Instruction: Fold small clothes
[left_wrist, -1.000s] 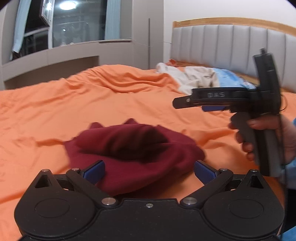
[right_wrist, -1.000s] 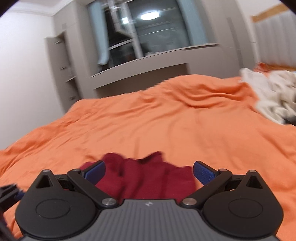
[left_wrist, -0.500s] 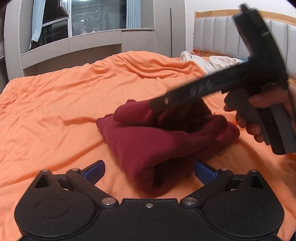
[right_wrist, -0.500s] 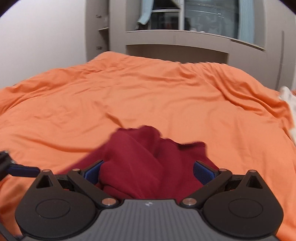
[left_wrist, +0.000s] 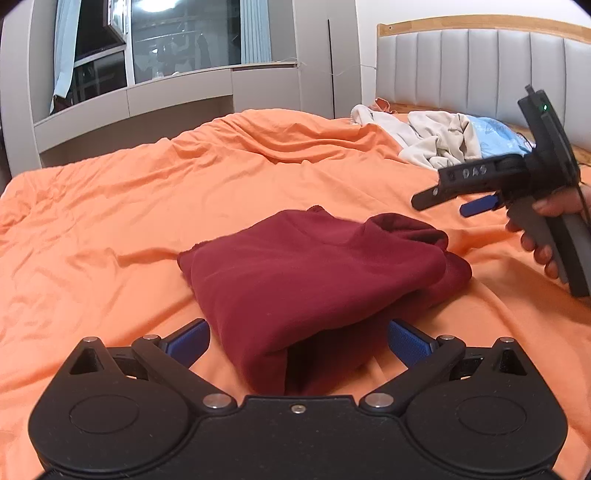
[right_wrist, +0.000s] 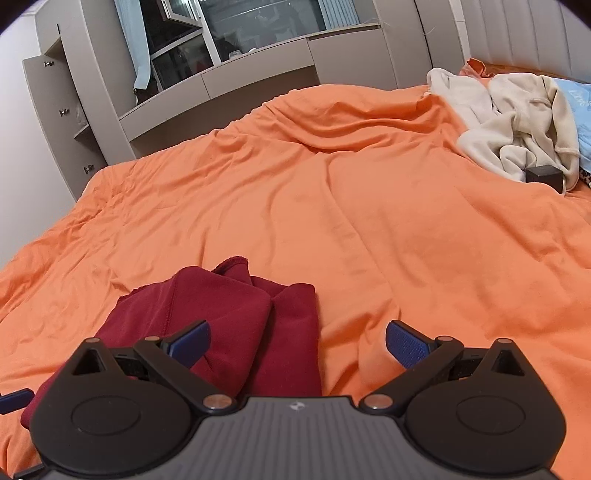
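Observation:
A dark red garment (left_wrist: 314, 273) lies folded in a loose bundle on the orange bedspread (left_wrist: 110, 229). My left gripper (left_wrist: 297, 341) is open, its blue pads on either side of the garment's near edge, holding nothing. My right gripper (right_wrist: 297, 341) is open and empty, above the bed with the garment (right_wrist: 207, 325) under its left finger. The right gripper also shows in the left wrist view (left_wrist: 458, 203), held in a hand to the right of the garment and lifted off it.
A pile of cream clothes (right_wrist: 513, 125) and a light blue item (left_wrist: 495, 136) lie near the grey padded headboard (left_wrist: 461, 70). A small dark box (right_wrist: 545, 177) sits beside the pile. Grey cabinets and a window (left_wrist: 184, 51) stand beyond the bed.
The right gripper has pulled back off the red garment and moved to the right, away from it. The garment now lies flatter. The left gripper stays open at its near edge.

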